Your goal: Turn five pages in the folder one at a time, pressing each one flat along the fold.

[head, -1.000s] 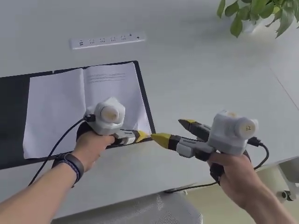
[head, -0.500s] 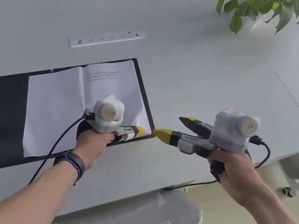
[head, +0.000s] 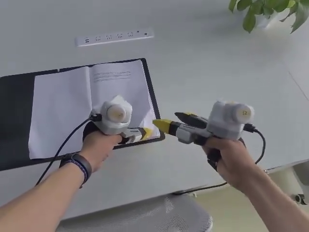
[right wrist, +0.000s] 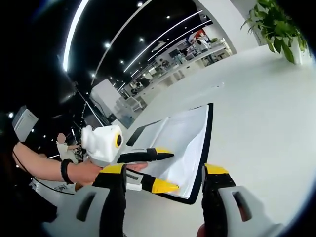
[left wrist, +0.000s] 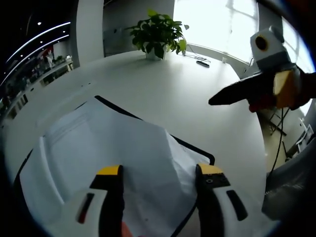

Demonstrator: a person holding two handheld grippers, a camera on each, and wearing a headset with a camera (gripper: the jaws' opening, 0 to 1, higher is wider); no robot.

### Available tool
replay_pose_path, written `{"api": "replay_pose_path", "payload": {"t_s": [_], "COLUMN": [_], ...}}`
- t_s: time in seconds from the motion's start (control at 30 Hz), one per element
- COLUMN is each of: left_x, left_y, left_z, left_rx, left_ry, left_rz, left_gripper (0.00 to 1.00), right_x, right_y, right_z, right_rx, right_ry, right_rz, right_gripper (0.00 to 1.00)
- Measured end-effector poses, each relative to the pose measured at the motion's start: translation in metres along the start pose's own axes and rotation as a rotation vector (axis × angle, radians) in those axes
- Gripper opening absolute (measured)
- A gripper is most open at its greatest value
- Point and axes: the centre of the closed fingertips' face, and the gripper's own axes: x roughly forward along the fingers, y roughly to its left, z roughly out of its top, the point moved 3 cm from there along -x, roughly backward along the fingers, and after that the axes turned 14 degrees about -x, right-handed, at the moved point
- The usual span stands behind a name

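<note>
Left gripper (head: 144,134): jaws apart, empty, at lower outer corner of right page (head: 120,87); nearer. Right gripper (head: 170,121): jaws apart, empty, just right of folder (head: 14,96).

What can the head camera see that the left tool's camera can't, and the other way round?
The head view gives the power strip, the left hand, the right hand and a wristband. The left gripper view gives a bright window behind the plant. Both share the open folder, its white pages, the plant and the right tool, open.
</note>
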Motion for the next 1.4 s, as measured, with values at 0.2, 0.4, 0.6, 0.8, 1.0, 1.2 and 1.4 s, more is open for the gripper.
{"api": "replay_pose_path", "payload": {"t_s": [0.2, 0.4, 0.6, 0.8, 1.0, 1.2, 1.4], "left_x": [0.0, -0.001, -0.001, -0.001, -0.002, -0.002, -0.003], "left_y": [-0.001, -0.001, 0.0, -0.001, -0.002, -0.003, -0.005], "left_z": [0.0, 0.0, 0.0, -0.001, -0.001, -0.001, -0.001], "left_rx": [0.0, -0.005, -0.009, -0.018, -0.02, -0.02, -0.028], "left_ry": [-0.001, -0.002, -0.004, -0.006, -0.006, -0.003, -0.003], "left_rz": [0.003, 0.001, 0.001, 0.006, 0.006, 0.001, -0.01], "left_gripper": [0.59, 0.59, 0.59, 0.59, 0.59, 0.6, 0.63], "right_x": [0.029, 0.047, 0.056, 0.061, 0.066, 0.067, 0.065], "right_y": [-0.006, -0.008, -0.011, -0.017, -0.018, -0.018, -0.021], "right_z": [-0.001, -0.004, -0.007, -0.014, -0.018, -0.02, -0.023], "right_rx": [0.032, 0.063, 0.105, 0.163, 0.22, 0.231, 0.245], "right_ry": [0.023, 0.036, 0.039, 0.043, 0.039, 0.048, 0.048], "right_rz": [0.027, 0.052, 0.062, 0.057, 0.069, 0.072, 0.061], "right_gripper": [0.55, 0.52, 0.49, 0.42, 0.26, 0.16, 0.05]}}
